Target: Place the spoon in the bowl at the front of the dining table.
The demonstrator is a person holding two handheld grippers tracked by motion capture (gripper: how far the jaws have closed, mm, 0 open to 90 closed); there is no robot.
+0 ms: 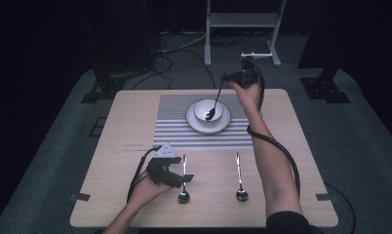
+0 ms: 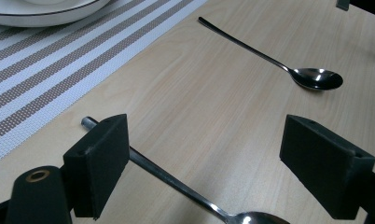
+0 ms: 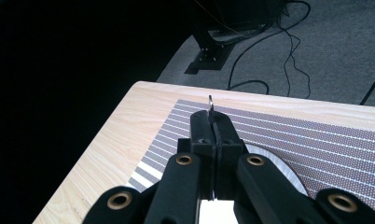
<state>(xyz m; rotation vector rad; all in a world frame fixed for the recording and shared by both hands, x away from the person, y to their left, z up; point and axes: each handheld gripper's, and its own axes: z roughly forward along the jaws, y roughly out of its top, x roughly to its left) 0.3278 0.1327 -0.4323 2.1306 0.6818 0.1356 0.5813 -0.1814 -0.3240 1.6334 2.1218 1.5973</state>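
Table (image 1: 111,195): bears striped mat (image 1: 174,122).
Plate (image 1: 191,122), bowl (image 1: 202,108): below right gripper (image 1: 226,78).
Right gripper: clamped on a spoon (image 1: 214,105), its tip in the bowl; judged placed, release remaining.
Left gripper (image 1: 184,176): jaws apart astride near spoon (image 2: 176,184).
Far spoon (image 2: 288,70): untouched, beside it.

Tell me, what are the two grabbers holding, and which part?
The right gripper pinches a spoon by its handle's top end. The left gripper holds nothing.
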